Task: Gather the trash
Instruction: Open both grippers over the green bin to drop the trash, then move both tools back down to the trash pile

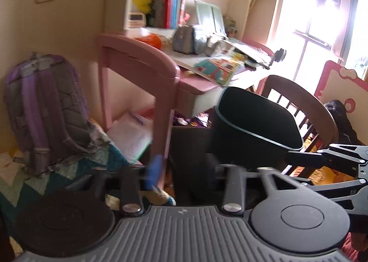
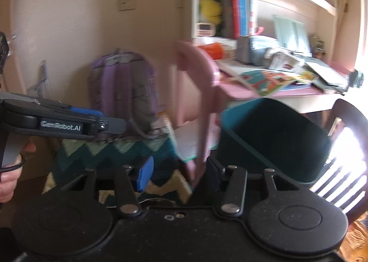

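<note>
Two hand-held grippers are in my hands, and both stand open with nothing between their blue-padded fingers: my left hand-held gripper (image 1: 181, 179) and my right hand-held gripper (image 2: 176, 175). Just beyond the fingers sits the dark teal, rounded plastic waste bin (image 2: 273, 137), ahead and a little to the right of each tool. It looks tilted, its open mouth turned toward me, so anything I collect has to travel forward and rightward into it. My right hand-held gripper seems the nearer of the two to the bin's rim, though blur makes that a judgement. I cannot pick out a clear piece of trash close by; pale scraps of paper (image 1: 9, 165) lie on the floor at far left, and my left tool is better placed for them. Under the tools spreads a zigzag teal and cream rug (image 2: 110, 156). Farther on leans a purple and grey backpack (image 1: 46, 110) against the cream wall, beside the pink-framed worktop (image 1: 200, 84), cluttered with books and papers. Behind the bin stands a dark wooden slatted chair (image 1: 306, 105), and a bright window lies beyond.
</note>
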The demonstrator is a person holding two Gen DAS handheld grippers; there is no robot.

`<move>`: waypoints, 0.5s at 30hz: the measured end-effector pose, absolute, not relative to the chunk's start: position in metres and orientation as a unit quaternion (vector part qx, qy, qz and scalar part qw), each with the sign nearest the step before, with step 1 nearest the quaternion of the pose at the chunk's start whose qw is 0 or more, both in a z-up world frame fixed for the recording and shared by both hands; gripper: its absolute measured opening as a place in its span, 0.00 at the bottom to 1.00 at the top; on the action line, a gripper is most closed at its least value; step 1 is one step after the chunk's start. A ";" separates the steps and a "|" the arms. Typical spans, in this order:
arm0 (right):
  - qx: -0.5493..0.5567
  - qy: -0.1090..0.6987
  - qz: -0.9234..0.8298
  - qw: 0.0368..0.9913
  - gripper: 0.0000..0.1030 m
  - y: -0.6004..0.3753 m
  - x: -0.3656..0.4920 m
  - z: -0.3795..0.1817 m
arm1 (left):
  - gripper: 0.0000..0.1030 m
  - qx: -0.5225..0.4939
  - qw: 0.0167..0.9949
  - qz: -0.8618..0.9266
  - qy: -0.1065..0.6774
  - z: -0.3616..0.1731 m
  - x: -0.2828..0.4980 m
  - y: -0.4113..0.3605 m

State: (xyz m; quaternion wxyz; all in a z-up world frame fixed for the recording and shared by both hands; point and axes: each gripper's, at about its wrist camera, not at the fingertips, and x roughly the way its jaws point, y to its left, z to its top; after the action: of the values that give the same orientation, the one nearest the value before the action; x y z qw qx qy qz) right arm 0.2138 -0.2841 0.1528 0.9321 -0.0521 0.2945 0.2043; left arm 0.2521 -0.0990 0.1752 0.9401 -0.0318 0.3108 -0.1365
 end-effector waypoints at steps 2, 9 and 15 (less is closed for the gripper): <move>-0.057 0.299 0.221 0.926 0.50 -0.266 0.208 0.149 | 0.76 -0.029 0.948 -0.122 0.293 0.174 0.235 -0.083; -0.059 0.322 0.283 0.902 0.53 -0.204 0.196 0.117 | 0.79 -0.034 0.951 -0.088 0.293 0.150 0.191 -0.024; -0.066 0.355 0.325 0.874 0.56 -0.150 0.196 0.054 | 0.82 -0.065 0.953 -0.039 0.293 0.105 0.163 0.038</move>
State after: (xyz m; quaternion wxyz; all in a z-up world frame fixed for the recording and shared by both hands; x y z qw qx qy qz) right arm 0.1962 -0.1504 0.0537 0.8740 -0.0656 0.3555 0.3246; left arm 0.1629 0.0376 0.1047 0.9529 -0.0650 0.2935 -0.0391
